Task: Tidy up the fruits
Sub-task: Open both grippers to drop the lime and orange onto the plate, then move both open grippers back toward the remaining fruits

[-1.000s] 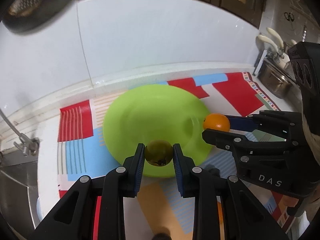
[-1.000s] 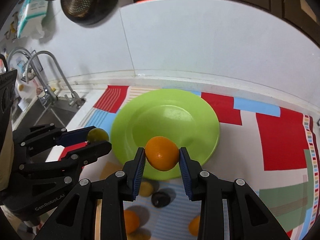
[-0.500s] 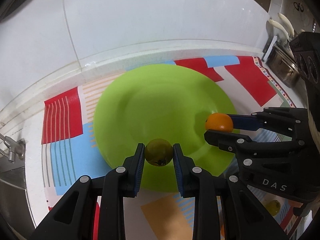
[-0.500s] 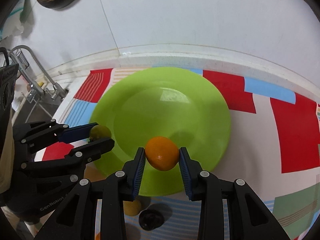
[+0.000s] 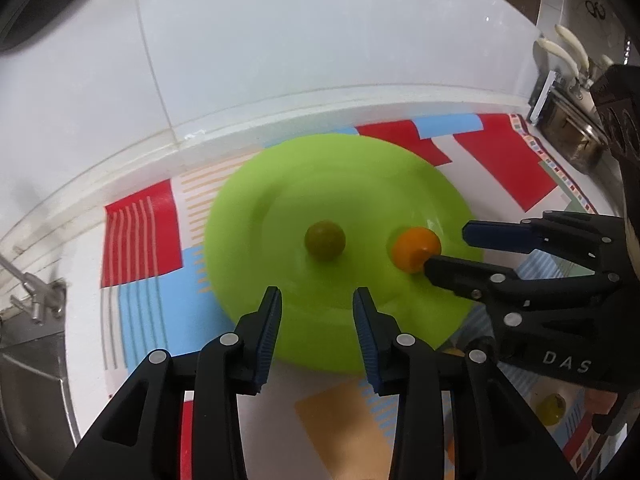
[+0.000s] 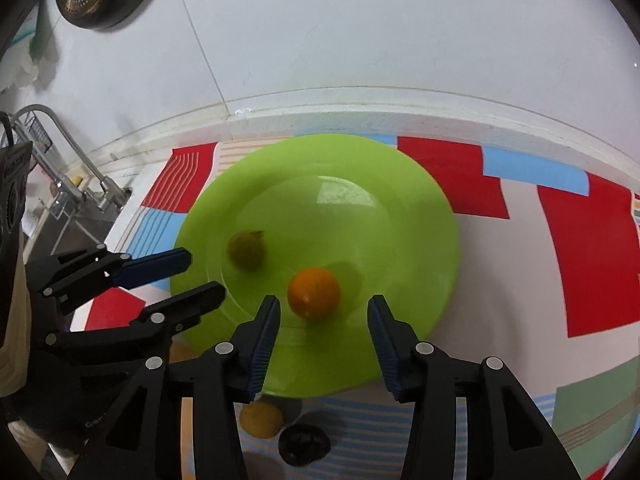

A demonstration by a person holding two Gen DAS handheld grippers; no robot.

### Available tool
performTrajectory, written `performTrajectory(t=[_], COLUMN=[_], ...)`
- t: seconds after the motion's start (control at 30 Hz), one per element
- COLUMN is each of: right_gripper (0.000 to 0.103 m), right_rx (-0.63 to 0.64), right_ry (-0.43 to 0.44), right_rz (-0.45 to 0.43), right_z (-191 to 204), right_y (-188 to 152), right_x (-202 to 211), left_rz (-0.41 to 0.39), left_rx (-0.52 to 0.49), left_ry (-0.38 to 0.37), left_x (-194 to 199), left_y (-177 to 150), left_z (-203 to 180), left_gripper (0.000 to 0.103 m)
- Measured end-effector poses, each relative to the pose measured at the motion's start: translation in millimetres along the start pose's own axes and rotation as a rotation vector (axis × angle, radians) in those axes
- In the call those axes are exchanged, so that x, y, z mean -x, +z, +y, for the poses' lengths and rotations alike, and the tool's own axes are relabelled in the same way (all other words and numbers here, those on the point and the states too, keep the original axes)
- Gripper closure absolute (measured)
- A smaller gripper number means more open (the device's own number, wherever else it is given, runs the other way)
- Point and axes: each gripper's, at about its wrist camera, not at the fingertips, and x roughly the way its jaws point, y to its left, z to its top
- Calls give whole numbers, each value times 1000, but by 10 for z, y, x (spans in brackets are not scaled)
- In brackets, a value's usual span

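Both tools are standing spread with nothing between their pads, their jaws having just been opening. Left tool (image 5: 316, 312) is hovering at the near edge of the round lime-green plastic plate (image 5: 280, 184), and its small dark-green round fruit (image 5: 325, 240) is sitting free on the plate, near the middle. Right tool (image 6: 323, 322) is hanging over the same near edge, and its small glossy orange citrus fruit (image 6: 314, 293) is resting on the plate just ahead of its blue pads (image 6: 266, 336), seemingly clear of them.

Off the plate, on the patchwork red, blue and white mat (image 6: 592, 264) covering the desk, a yellow-orange round fruit (image 6: 261, 416) and a dark, nearly black round fruit (image 6: 304, 444) are lying just beside the plate's near rim.

These fruits are looking light, firm-skinned and smooth, so they are likely to roll or squirt out of a pinch. Best hold is probably across the widest middle, pads level on opposite sides, with gentle pressure to avoid bruising.
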Motion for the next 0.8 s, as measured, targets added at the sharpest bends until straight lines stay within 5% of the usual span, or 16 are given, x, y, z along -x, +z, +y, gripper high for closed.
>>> performTrajectory(t=[0.33,0.8], right_gripper=[56,41], right_rx=[35,58], right_ry=[-29,-50], right_rz=[-117,-268], right_z=[163,418], right_y=[-151,-523], right_x=[639,1461], left_rz=[-120,-258], left_rx=[29,62], left_ry=[43,96], left_x=[701,1575], left_y=[-157,-569], left_z=[-99,-205], left_gripper=[50,29])
